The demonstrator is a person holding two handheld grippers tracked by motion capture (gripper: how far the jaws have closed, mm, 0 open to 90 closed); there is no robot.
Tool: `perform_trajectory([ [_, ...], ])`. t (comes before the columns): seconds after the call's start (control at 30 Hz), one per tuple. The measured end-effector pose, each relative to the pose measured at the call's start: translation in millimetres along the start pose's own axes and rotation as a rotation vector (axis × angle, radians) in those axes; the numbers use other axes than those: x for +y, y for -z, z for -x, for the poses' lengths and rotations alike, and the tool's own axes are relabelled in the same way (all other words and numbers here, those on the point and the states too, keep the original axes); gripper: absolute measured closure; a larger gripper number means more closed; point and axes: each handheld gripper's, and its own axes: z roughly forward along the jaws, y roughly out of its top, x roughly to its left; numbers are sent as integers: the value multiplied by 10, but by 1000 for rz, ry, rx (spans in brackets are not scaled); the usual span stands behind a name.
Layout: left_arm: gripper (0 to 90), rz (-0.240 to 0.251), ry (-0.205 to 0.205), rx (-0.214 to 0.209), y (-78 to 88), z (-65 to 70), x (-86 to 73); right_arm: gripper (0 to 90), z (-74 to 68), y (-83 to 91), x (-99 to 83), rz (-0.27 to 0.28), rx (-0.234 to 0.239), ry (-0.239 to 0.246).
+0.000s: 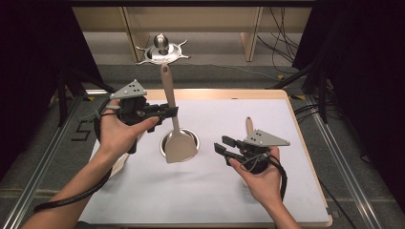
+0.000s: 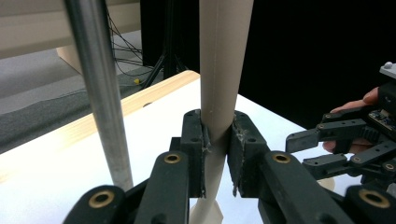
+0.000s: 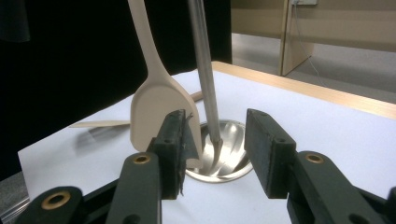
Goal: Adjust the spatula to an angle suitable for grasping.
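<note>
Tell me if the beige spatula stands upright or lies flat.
Upright: the beige plastic spatula stands blade-down, the left gripper clamping its handle.

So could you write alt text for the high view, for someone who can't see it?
A person's left gripper clamps the handle of a beige spatula whose blade rests in a round metal holder on a white table. The right gripper waits open beside it, and a wooden utensil lies behind that hand.

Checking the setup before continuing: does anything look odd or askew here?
The beige spatula, clamped by the left gripper, stands tilted, blade over the steel ladle's bowl. Nothing looks spilled or broken.
</note>
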Motion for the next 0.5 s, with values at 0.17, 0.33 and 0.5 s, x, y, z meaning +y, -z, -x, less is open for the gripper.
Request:
perform_trajectory([
  [0.17,767,-1,-17,-1,8,-66,-19,595,19,-12,-10,1,3,14],
  [0.33,757,9,-28,3,27,-99,-39,583,5,-2,-17,-15,-12,0],
  [0.5,624,81,-92,29,211,-64,-17,577,23,-7,-37,-7,-4,1],
])
